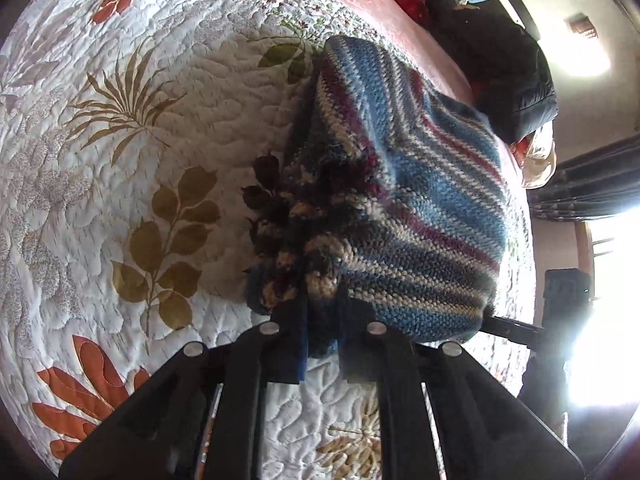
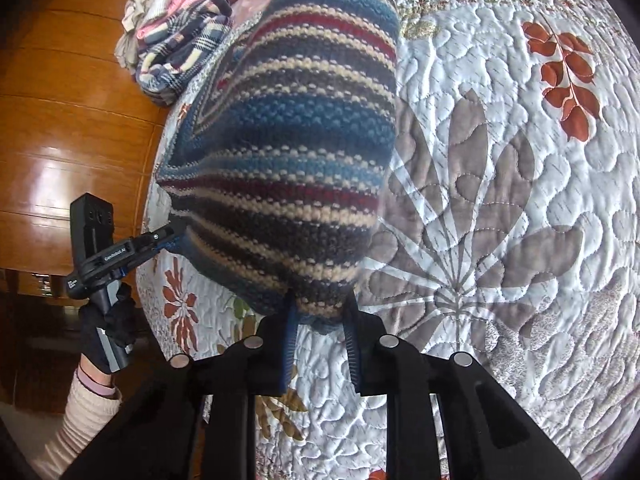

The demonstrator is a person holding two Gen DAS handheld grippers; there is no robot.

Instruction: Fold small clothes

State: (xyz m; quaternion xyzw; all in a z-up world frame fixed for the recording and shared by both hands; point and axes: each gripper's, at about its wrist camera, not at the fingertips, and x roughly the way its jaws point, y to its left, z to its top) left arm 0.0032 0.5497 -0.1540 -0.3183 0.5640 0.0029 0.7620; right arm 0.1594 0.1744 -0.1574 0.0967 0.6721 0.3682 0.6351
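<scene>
The striped knit garment (image 1: 400, 184) is up off the bed, hanging between my two tools over the floral quilt (image 1: 160, 100). I can't tell from either view whether it is a small sweater, a shawl or a blanket; I see only bands of blue, cream, grey and dark red, with a bunched, tufted edge near my left side.

My left gripper (image 1: 322, 320) is pinching that bunched edge, its fingers pressed onto the knit. My right gripper (image 2: 320, 312) has its fingers clamped on the lower edge of the cloth in the same way. In the right wrist view I also see the other tool out at the far corner of the garment, gripped by a gloved hand (image 2: 110, 328), and the knit stretches taut between the two holds.

As I judge it, this piece is mid-fold at best: it is lifted and spread, not yet laid down, and I see no finished crease or tidy rectangle. It still needs to be brought over on itself, set on the quilt and flattened.

At the far edge of the bed sits a pile of clothes (image 2: 180, 40), plaid and pink pieces among them; they look loosely heaped, so I take them as still waiting, though I cannot be sure.
</scene>
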